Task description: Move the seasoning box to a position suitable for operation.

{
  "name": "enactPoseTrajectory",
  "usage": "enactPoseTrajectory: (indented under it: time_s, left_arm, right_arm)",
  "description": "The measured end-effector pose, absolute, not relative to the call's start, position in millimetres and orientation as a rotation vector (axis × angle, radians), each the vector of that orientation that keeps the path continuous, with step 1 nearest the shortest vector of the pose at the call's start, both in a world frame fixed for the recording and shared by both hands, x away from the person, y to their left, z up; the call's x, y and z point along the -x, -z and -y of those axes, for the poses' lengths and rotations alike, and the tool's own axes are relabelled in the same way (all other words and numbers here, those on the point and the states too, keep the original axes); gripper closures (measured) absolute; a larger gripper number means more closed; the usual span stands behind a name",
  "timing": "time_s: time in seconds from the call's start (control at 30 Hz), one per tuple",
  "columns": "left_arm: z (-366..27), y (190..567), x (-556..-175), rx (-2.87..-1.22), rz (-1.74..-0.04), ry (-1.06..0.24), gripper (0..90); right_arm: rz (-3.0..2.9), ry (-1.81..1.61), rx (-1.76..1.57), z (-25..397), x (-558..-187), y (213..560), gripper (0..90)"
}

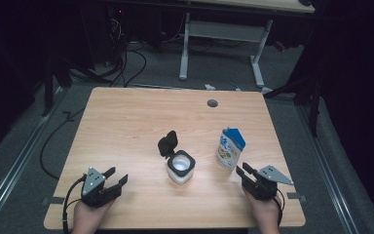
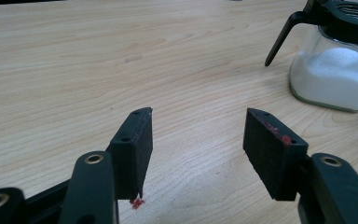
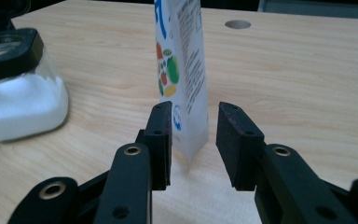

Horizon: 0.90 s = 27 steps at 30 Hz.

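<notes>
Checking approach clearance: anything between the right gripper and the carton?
Nothing visible. The right gripper is open, and in its own view the carton stands upright just ahead of the fingers, with bare table between. The open jar of white powder sits off to the side, out of that path.

Table (image 1: 126, 126): light wood grain. Jar (image 1: 180, 167): clear glass, white granular contents, black rim and black flip lid. Carton (image 1: 230, 147): white body, blue top, blue lettering, red, green and yellow printed shapes. Left gripper (image 2: 196, 135) and right gripper (image 3: 193, 140): black jaws; red flecks on the left gripper's pads.
</notes>
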<state>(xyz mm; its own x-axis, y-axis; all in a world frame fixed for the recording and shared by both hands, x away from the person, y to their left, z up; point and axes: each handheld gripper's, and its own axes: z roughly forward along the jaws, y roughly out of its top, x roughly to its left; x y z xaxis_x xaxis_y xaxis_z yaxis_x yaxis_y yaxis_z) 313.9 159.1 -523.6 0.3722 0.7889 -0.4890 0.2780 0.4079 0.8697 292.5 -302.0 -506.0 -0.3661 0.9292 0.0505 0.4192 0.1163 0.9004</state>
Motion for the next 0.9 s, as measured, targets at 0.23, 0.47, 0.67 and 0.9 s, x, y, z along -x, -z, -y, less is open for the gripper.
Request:
enactPoseTrajectory:
  time_s: [0.23,0.47,0.67,0.9]
  left_arm:
    - [-156,524,-314,-1.155,-1.188,-0.439,42.3]
    - [-155,525,-316,-1.164,-1.195,-0.421,41.7]
    - [-155,525,-315,-1.162,-1.189,-0.432,45.2]
    - [-156,523,-315,-1.14,-1.188,-0.436,47.0]
  right_arm:
    - [-1.878,-1.19,-1.285,299,-279,513,66.9]
    - [-1.921,-1.191,-1.249,289,-268,515,68.6]
    - [-1.966,-1.207,-1.212,276,-267,515,69.2]
    - [-1.992,-1.237,-1.178,259,-274,514,69.7]
